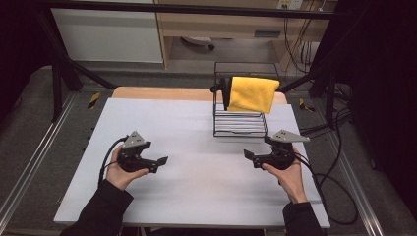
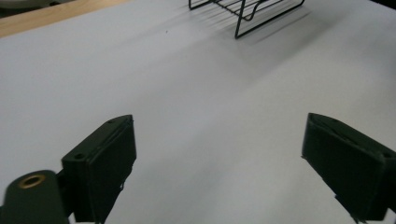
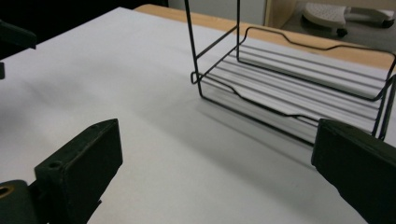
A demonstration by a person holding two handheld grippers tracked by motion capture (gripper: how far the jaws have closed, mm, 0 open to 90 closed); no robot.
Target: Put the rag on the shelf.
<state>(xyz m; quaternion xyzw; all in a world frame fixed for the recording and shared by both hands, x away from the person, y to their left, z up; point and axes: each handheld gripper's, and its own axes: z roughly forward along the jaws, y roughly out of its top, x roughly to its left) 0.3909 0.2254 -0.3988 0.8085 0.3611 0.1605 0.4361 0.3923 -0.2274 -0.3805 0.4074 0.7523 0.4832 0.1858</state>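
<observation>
A white table point(image 1: 196, 196) takes up most of the high view, with a strip of bare wood showing along its far edge; its near edge is cut off at the bottom of the frame, where the person's dark sleeves come in. Toward the far right of the table stands a black wire rack point(image 1: 240, 120), an open frame with a slatted lower shelf. A yellow cloth point(image 1: 253, 93) hangs folded over the rack's upper level, and just left of it sits something dark (too dim to name), touching the cloth.

The rack's top and the cloth are cut off in both gripper views: the right gripper view shows the lower shelf and two uprights point(image 3: 289, 84), the left gripper view just one bottom corner point(image 2: 247, 14) at the upper edge.

The left gripper point(image 1: 160, 161) is held low over the near left part of the table, well apart from the rack, its tips pointing right. Its jaws stand wide apart with bare tabletop between them. The right gripper point(image 1: 250, 156) is held over the near right part, just in front of the rack and not touching it, tips pointing left toward the other gripper. Its jaws are likewise spread wide with nothing between them; the right-hand jaw is cut off at the frame edge in its own view.
</observation>
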